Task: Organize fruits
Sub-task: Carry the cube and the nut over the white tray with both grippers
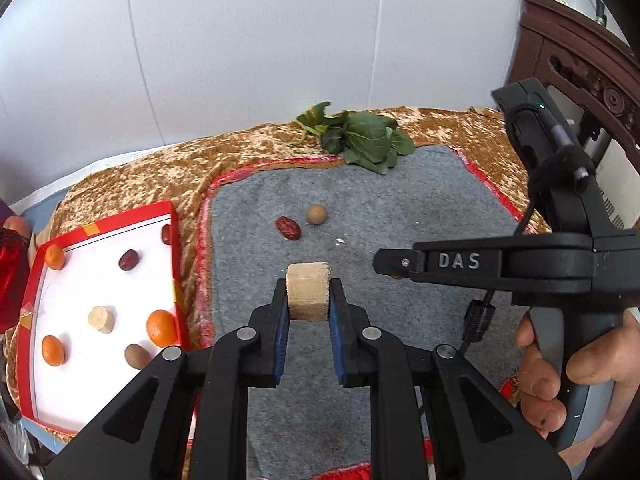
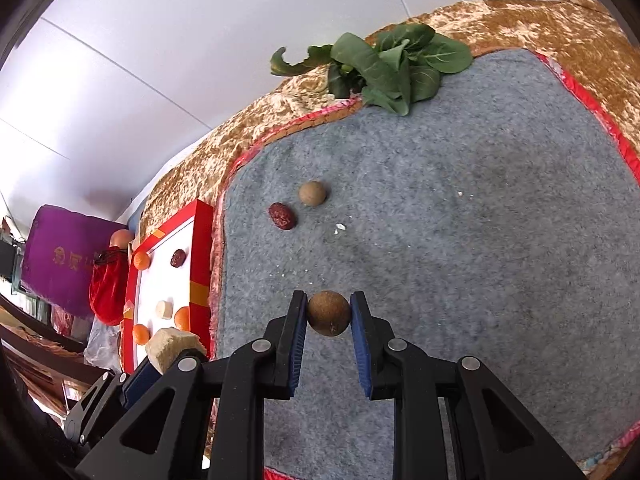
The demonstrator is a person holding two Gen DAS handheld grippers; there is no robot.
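My left gripper (image 1: pixel 308 298) is shut on a tan cut block of fruit (image 1: pixel 307 291), held above the grey mat (image 1: pixel 400 208). My right gripper (image 2: pixel 329 314) is shut on a round brown longan (image 2: pixel 329 313) over the same mat; from the left wrist view it (image 1: pixel 378 263) shows side-on at right. A red date (image 1: pixel 288 228) and a second longan (image 1: pixel 317 214) lie together on the mat. The red-rimmed white tray (image 1: pixel 174 240) at left holds tangerines (image 1: pixel 161 327), dates (image 1: pixel 129 260), a tan piece (image 1: pixel 101 319) and a longan (image 1: pixel 137 356).
A bunch of green leaves (image 1: pixel 364 140) lies at the mat's far edge on the gold cloth (image 1: pixel 160 168). A dark carved cabinet (image 1: pixel 580 64) stands at the right. A red pouch (image 2: pixel 108 284) and a purple box (image 2: pixel 64 256) sit beyond the tray.
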